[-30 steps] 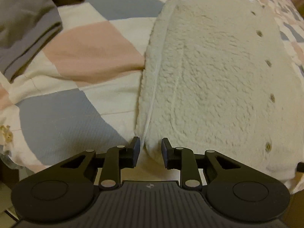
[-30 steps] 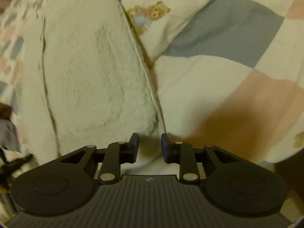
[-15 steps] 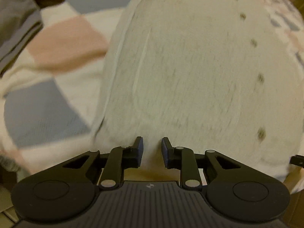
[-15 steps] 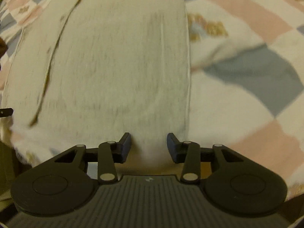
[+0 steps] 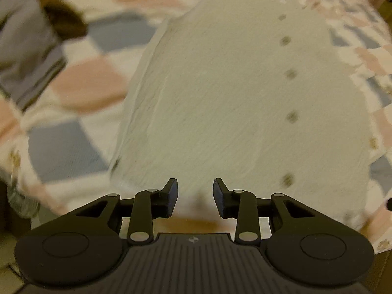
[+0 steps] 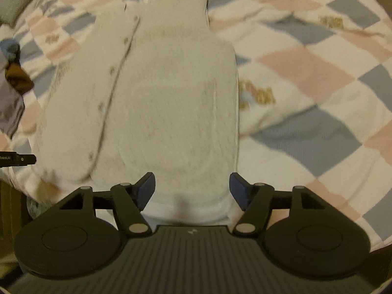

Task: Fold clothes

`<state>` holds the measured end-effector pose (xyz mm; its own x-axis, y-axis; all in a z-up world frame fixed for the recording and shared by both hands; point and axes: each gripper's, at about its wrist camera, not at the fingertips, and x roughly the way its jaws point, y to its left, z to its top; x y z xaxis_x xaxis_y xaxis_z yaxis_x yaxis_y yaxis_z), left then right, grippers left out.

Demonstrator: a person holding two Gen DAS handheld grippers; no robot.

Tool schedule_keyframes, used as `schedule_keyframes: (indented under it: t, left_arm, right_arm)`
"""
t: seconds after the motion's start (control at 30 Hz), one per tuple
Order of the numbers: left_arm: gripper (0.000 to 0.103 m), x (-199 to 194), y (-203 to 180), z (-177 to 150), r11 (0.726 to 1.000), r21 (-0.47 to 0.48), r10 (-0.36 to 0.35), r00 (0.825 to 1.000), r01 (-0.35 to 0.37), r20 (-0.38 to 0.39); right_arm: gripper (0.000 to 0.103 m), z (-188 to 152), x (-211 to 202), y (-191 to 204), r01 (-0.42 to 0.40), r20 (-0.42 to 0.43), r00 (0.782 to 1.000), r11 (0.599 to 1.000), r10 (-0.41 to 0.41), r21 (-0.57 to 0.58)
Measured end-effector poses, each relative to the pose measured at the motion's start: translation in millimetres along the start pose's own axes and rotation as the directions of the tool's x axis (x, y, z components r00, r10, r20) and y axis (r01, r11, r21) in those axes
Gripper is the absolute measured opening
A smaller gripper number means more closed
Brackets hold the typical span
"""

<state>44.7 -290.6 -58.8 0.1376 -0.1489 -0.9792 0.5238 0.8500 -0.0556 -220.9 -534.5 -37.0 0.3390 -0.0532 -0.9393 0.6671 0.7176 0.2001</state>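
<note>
A cream fleece cardigan (image 5: 232, 103) with a row of small buttons lies flat and narrow on the checked quilt (image 5: 93, 85), its sides folded in. My left gripper (image 5: 195, 196) hovers above the garment's near hem; its jaws are opening and nothing is between them. In the right wrist view the same cardigan (image 6: 166, 103) stretches away from me. Over its near edge my right gripper (image 6: 192, 189) hangs with jaws opening wide and nothing held. The picture is blurred by motion.
Grey clothing (image 5: 27, 56) and a dark brown piece (image 5: 66, 22) lie at the left of the quilt (image 6: 306, 73). A grey cushion (image 6: 17, 0) sits at the far left corner. The other gripper's tip (image 6: 17, 159) shows at the left edge. The bed edge runs just under both grippers.
Both grippers have risen and drawn back from the cardigan's near hem, so more of it shows. Their jaws have widened, the right far more. The right view has rolled to look along the garment.
</note>
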Motion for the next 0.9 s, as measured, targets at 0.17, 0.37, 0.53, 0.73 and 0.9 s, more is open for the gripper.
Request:
schedule_keyframes:
  t: [0.17, 0.37, 0.53, 0.73, 0.9]
  left_arm:
    - [0.05, -41.2, -32.5, 19.8, 0.998, 0.062, -0.026, 0.998, 0.022, 0.066]
    - [0.062, -96.1, -39.0, 13.8, 0.99, 0.138, -0.057, 0.992, 0.041, 0.114]
    - [0.072, -128.3, -20.2, -0.3, 0.981, 0.195, -0.055, 0.984, 0.022, 0.167]
    - [0.083, -159.9, 6.1, -16.0, 0.966, 0.258, -0.065, 0.973, 0.006, 0.223]
    - [0.084, -177.8, 23.9, -28.1, 0.957, 0.288, -0.106, 0.962, 0.03, 0.25]
  right_arm:
    - [0.071, 6.5, -26.3, 22.3, -0.017, 0.076, 0.997, 0.999, 0.015, 0.029]
    - [0.077, -10.2, -53.5, 51.7, -0.016, 0.12, 0.993, 0.995, 0.004, 0.1]
    - [0.085, -30.2, -71.7, 83.8, -0.019, 0.145, 0.989, 0.988, -0.003, 0.15]
    - [0.09, -55.2, -93.4, 127.6, -0.006, 0.195, 0.98, 0.983, -0.03, 0.183]
    - [0.095, -75.0, -107.4, 160.1, 0.005, 0.237, 0.97, 0.982, -0.051, 0.19]
